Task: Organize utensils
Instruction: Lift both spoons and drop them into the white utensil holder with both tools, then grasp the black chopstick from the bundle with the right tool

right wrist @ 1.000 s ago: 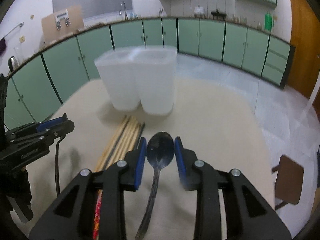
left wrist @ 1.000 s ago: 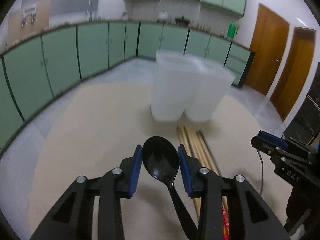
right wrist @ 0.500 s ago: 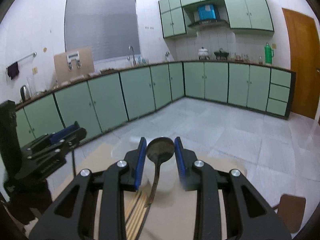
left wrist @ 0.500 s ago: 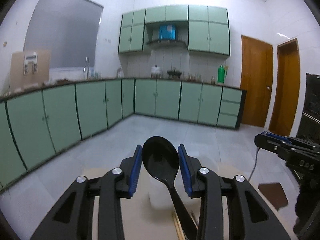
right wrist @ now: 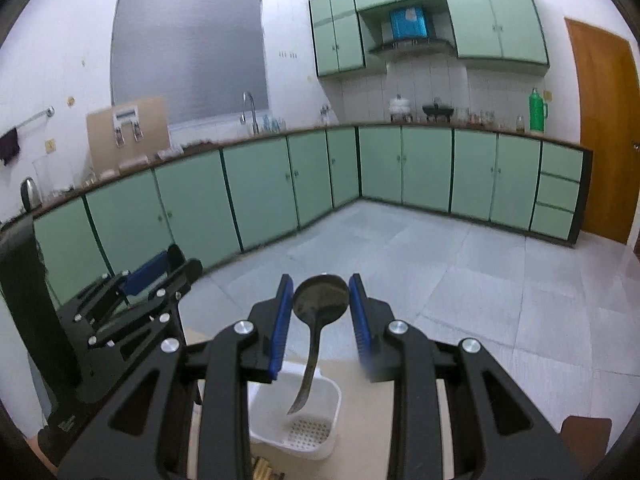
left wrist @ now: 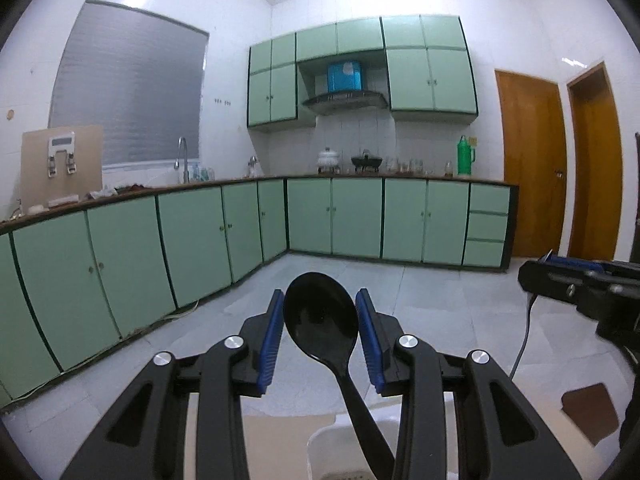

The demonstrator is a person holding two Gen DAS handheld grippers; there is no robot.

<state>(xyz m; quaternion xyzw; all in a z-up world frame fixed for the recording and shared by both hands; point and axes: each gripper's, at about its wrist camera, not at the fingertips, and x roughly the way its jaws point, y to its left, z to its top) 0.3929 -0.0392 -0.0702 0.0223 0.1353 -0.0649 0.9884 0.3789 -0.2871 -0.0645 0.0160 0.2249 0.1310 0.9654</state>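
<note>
left view
left claw (left wrist: 320, 334): clenched on the bowl of a black spoon (left wrist: 320, 320); blue pads (left wrist: 269, 344) press its two edges.
spoon axis: bowl up and away from me, handle running back down toward the lens, leaning a little right.
bin (left wrist: 320, 440): white, only its near rim shows at the bottom edge, straight under the handle.
right claw as seen from here (left wrist: 560, 276): at the right edge, about level with mine; grip not readable from this side.
table (left wrist: 280, 444): a tan strip just left of the bin.

right view
right claw (right wrist: 320, 316): clenched on the bowl of a grey spoon (right wrist: 318, 300); both pads touch its sides.
spoon axis: bowl high between the jaws, handle hanging down with a slight curve; its tip (right wrist: 294, 410) sits over the open mouth of the bin (right wrist: 332, 400).
bin: white, perforated floor visible, nothing seen in it; stands on the table below and just ahead of my claw.
left claw as seen from here (right wrist: 148, 280): off to the left, near, beside the bin rather than over it.
sticks (right wrist: 262, 472): tan ends at the bottom edge, in front of the bin.

judgement
key relation: the bin lies below both claws, each handle pointing down at it.
nearer hand: the right, i judge; its handle tip is already inside the rim's outline.
next move: lower straight down, handle first, then let go.
risk: the two claws are close, so going one at a time seems safer.
</note>
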